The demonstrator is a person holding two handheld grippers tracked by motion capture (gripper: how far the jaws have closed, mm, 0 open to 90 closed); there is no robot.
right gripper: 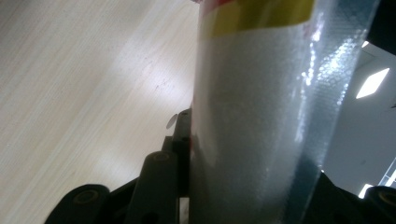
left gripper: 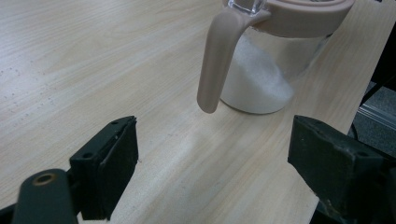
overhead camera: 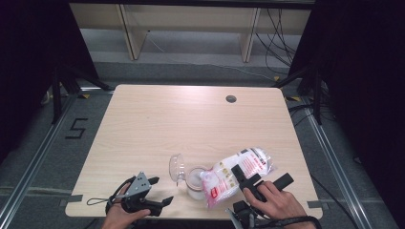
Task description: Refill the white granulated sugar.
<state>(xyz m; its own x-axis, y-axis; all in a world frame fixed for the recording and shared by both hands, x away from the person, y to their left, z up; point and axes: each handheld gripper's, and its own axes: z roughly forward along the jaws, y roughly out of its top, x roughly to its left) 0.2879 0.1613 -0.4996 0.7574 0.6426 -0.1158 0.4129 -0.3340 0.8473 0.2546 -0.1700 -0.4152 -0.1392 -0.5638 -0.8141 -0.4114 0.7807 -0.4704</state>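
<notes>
A clear glass jar (overhead camera: 195,185) with white granules inside stands near the table's front edge, its pinkish lid (overhead camera: 176,168) swung open to the left. A clear plastic bag of white granules (overhead camera: 241,167) with red print lies tilted, its lower end over the jar's mouth. My right gripper (overhead camera: 261,177) is shut on the bag, and in the right gripper view the bag (right gripper: 261,116) fills the space between the jaws. My left gripper (overhead camera: 161,190) rests open at the front left, empty. In the left gripper view the jar (left gripper: 266,79) and its pink handle (left gripper: 215,60) stand just beyond the open left gripper (left gripper: 212,158).
The light wooden table (overhead camera: 167,124) has a round cable hole (overhead camera: 231,98) at the back right. Wooden shelving (overhead camera: 191,24) and cables are beyond the far edge. A "5" marking (overhead camera: 76,129) is on the floor at left.
</notes>
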